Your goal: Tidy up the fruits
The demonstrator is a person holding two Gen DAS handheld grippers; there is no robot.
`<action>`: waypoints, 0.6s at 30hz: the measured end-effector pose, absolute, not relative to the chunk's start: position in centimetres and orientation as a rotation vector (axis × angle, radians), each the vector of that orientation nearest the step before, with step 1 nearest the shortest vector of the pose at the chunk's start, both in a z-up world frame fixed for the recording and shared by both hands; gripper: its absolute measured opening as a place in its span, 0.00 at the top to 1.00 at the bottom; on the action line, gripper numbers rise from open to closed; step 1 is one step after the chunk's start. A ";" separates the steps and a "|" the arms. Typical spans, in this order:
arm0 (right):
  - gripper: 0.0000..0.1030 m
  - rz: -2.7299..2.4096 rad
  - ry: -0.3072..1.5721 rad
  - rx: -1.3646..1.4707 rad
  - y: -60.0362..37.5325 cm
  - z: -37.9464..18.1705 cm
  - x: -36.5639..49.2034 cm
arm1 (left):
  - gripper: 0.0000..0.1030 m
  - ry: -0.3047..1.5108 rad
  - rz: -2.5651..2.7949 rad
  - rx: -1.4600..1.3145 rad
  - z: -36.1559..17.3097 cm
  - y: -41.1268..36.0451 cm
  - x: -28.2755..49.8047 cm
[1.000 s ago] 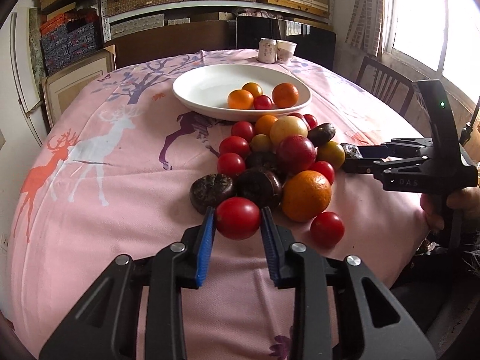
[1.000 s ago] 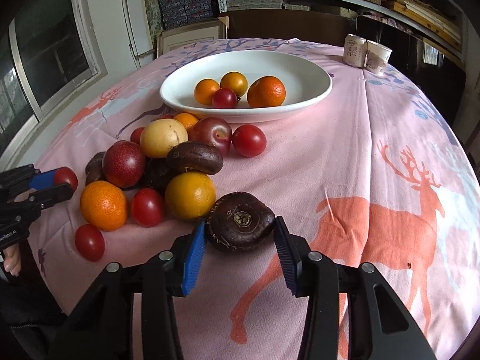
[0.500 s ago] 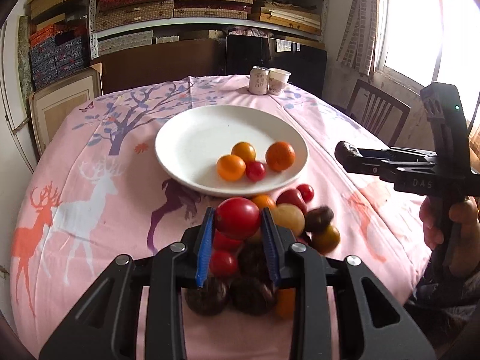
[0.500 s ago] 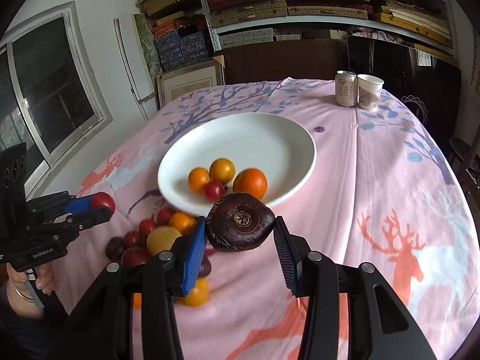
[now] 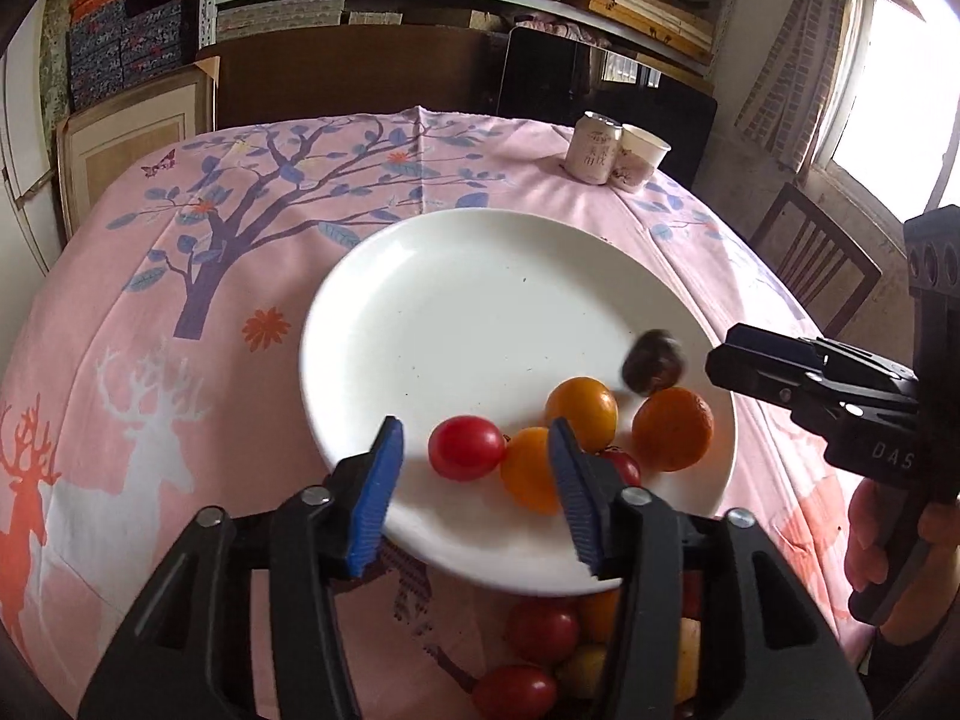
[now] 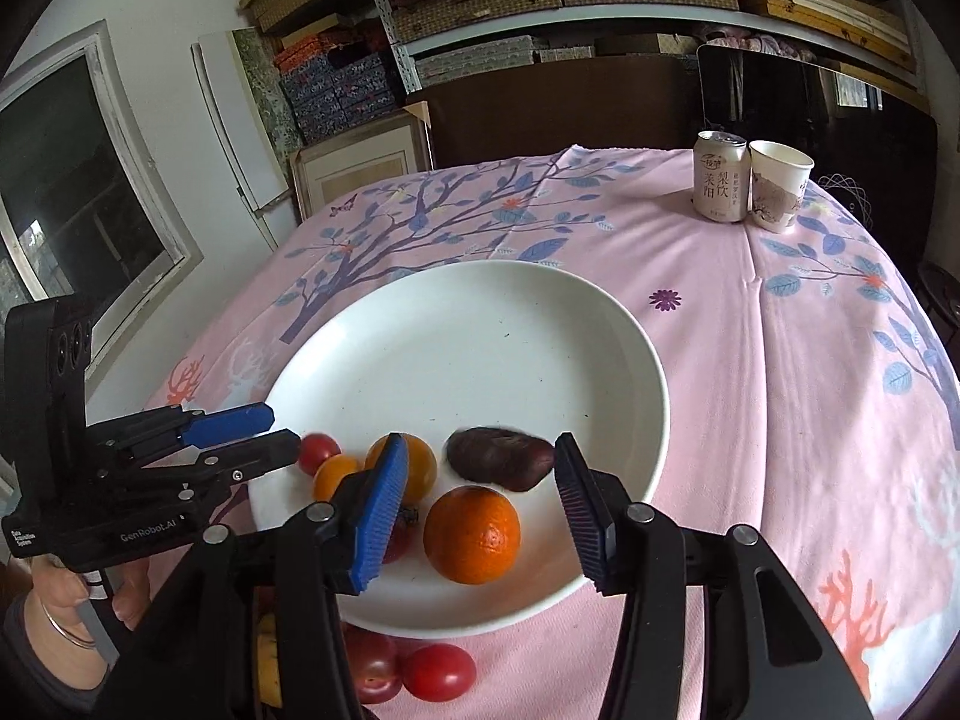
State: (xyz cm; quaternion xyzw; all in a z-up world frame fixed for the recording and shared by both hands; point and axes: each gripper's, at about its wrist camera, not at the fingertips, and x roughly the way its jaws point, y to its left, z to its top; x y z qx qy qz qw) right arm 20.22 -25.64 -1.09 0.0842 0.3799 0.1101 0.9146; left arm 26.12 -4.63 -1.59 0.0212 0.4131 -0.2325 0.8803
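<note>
Left wrist: left gripper (image 5: 474, 486) just opening over plate (image 5: 456, 276), tomato (image 5: 467, 447) loose between its jaws; right gripper (image 6: 480, 510) likewise parting, dark fruit (image 6: 500, 467) blurred, released, so both land with plated fruit.

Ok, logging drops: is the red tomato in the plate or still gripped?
In the plate. The red tomato lies on the white plate, clear of both pads of the left gripper, whose jaws just opened.

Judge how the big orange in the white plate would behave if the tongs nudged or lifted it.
The orange is round and sits loose on the smooth, dished white plate, so a nudge would probably roll it toward the neighbouring fruit. It is the largest fruit there, so likely the heaviest. Its skin looks firm; the ribbed pads should hold it without bruising.
</note>
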 end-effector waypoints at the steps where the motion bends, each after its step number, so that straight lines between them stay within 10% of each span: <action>1: 0.50 0.230 0.772 0.167 -25.5 -0.9 19.5 | 0.36 0.842 -0.478 0.044 -1.3 -4.3 25.5; 18: 0.47 0.367 0.811 0.057 -22.0 -4.1 5.0 | 0.22 0.837 -0.484 0.180 -3.3 3.2 11.0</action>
